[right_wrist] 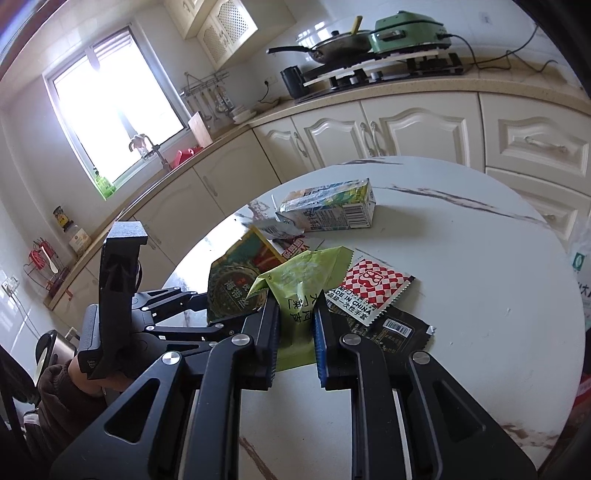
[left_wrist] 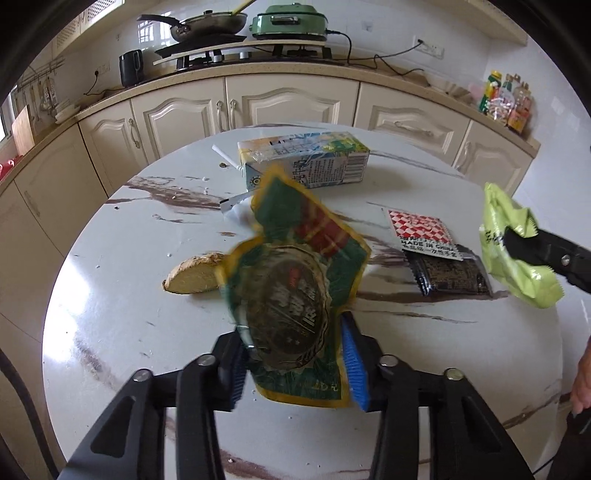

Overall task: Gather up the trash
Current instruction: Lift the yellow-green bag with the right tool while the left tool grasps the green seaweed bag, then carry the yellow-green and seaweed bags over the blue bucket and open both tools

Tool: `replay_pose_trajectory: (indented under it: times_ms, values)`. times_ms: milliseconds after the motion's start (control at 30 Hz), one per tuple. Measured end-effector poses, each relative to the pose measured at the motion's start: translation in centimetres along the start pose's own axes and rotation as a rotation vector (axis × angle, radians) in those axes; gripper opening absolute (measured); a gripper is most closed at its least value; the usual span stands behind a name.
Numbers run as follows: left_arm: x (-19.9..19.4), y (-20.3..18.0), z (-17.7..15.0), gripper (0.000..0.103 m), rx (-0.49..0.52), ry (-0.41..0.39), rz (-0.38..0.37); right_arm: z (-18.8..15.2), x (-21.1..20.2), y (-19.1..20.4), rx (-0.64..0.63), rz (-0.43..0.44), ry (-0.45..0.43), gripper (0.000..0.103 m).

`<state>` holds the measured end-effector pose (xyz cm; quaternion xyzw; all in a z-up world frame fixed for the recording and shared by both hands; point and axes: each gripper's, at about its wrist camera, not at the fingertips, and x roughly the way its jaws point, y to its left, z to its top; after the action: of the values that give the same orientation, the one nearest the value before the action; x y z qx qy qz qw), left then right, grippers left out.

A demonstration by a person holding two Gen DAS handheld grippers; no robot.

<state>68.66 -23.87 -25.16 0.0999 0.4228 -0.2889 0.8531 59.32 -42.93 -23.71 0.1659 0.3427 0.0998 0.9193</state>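
Note:
On the round white marble table, my left gripper is shut on a green and yellow snack wrapper, which stands up off the tabletop between the blue pads. In the right wrist view the same wrapper rises at the left. A crumpled light green wrapper is pinched in my shut right gripper, which is also seen at the right in the left wrist view. On the table lie a milk carton, a red-and-white checked packet, a black packet and a piece of bread.
A torn white wrapper scrap lies near the carton. Cream cabinets and a counter with a frying pan and a green cooker curve behind the table. A person's hand shows at the right edge.

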Motion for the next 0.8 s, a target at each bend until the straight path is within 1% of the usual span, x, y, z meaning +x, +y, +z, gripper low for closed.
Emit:
replay_pose_trajectory:
  times_ms: [33, 133, 167, 267, 367, 533, 700, 800]
  values:
    - [-0.2, 0.1, 0.0, 0.029, -0.005, 0.001, 0.001, 0.0, 0.1, 0.0, 0.001, 0.001, 0.002, 0.017]
    - [-0.9, 0.3, -0.2, 0.019, -0.008, -0.006, -0.011, 0.0, 0.2, 0.2, -0.001, 0.001, 0.005, 0.017]
    - [-1.2, 0.4, -0.2, 0.002, -0.01, -0.011, -0.011, 0.0, 0.2, 0.3, -0.002, 0.001, 0.005, 0.017]
    - [-1.8, 0.1, -0.7, 0.003, -0.006, -0.007, -0.035, -0.2, 0.5, 0.6, -0.001, -0.006, 0.012, 0.017]
    - [-2.7, 0.0, -1.3, 0.003, -0.003, -0.015, -0.037, -0.6, 0.7, 0.9, -0.004, -0.015, 0.02, 0.017]
    - [-6.1, 0.2, -2.4, 0.003, -0.021, -0.062, -0.072, -0.5, 0.5, 2.3, -0.023, -0.025, 0.023, 0.017]
    - [-10.7, 2.0, -4.1, 0.003, -0.056, -0.119, -0.07, -0.2, 0.0, 5.8, -0.066, -0.006, 0.014, 0.017]
    - [-13.8, 3.9, -6.1, 0.003, -0.086, -0.148, -0.057, -0.2, 0.6, 9.2, -0.109, 0.018, 0.017, 0.017]
